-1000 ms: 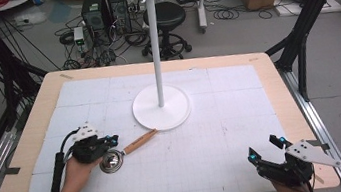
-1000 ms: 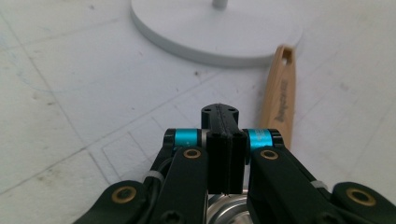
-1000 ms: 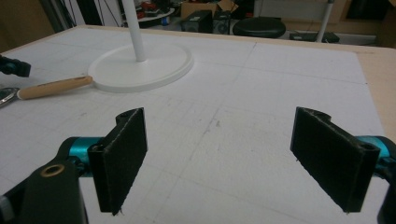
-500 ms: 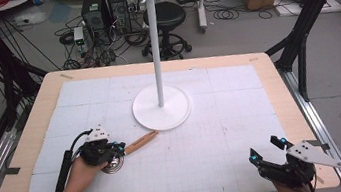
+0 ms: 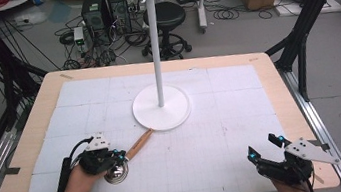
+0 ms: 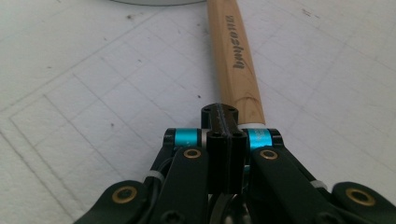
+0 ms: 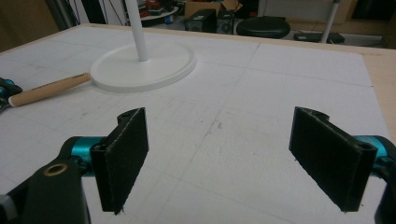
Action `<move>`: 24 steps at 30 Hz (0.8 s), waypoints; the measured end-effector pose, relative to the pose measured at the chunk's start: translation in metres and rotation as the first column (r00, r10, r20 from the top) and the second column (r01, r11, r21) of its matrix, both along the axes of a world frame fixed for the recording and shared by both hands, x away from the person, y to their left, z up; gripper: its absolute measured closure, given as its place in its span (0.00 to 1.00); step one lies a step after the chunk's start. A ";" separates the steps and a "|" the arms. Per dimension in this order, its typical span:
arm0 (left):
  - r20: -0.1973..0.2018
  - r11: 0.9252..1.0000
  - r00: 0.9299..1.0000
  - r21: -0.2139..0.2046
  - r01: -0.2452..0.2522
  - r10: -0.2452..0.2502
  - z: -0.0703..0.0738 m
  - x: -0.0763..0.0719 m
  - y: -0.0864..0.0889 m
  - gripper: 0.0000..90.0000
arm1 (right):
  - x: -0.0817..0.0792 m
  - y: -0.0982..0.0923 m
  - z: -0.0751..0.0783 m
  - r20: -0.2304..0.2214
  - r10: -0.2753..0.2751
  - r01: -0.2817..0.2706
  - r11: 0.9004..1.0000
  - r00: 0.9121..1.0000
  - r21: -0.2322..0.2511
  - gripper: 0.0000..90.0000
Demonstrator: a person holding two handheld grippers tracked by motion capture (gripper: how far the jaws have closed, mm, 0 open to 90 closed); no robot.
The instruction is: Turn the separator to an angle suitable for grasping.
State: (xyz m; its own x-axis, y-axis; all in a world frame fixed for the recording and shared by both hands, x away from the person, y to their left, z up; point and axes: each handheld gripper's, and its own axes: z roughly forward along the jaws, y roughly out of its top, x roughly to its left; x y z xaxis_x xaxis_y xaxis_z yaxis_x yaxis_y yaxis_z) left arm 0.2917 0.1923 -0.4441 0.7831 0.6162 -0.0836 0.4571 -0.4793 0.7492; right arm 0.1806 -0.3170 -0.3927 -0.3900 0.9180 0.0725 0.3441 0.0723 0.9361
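Your left gripper (image 5: 116, 158) clamped the strainer (image 5: 117, 173) at its neck, where the wooden handle (image 5: 139, 144) met the metal, on the mat (image 5: 241, 111) just short of the white stand base (image 5: 161, 108).

You had a light, stiff tool: smooth wood likely to slip, a mesh bowl that could dent, so that neck hold looked sound. Your right gripper (image 5: 267, 149) sat with jaws wide apart and empty near the table's front edge. Open mat lay between them; the stand's post (image 5: 155, 52) and base looked the only obstacles.
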 end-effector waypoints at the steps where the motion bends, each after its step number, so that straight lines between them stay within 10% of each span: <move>1: 0.000 1.000 1.000 0.000 0.000 0.000 0.000 0.000 0.000 1.00 | 0.000 0.000 0.000 -0.003 -0.002 0.002 1.000 1.000 0.001 0.20; 15: -0.006 0.999 1.000 0.048 0.020 -0.020 0.004 -0.026 -0.002 1.00 | 0.001 0.000 -0.001 -0.008 -0.003 0.003 1.000 1.000 0.002 0.21; 19: 0.059 0.998 0.996 0.024 -0.066 0.064 0.015 -0.032 0.001 1.00 | 0.001 0.000 0.000 -0.004 -0.004 0.004 1.000 1.000 0.004 0.21; 20: 0.127 0.994 0.986 -0.037 -0.106 0.110 0.026 -0.034 0.000 1.00 | 0.001 0.000 0.000 -0.002 -0.007 0.007 1.000 1.000 0.004 0.21; 24: 0.158 0.995 0.983 -0.050 -0.085 0.092 0.029 -0.037 -0.015 1.00 | 0.001 -0.001 -0.001 -0.010 -0.005 0.005 1.000 1.000 0.008 0.21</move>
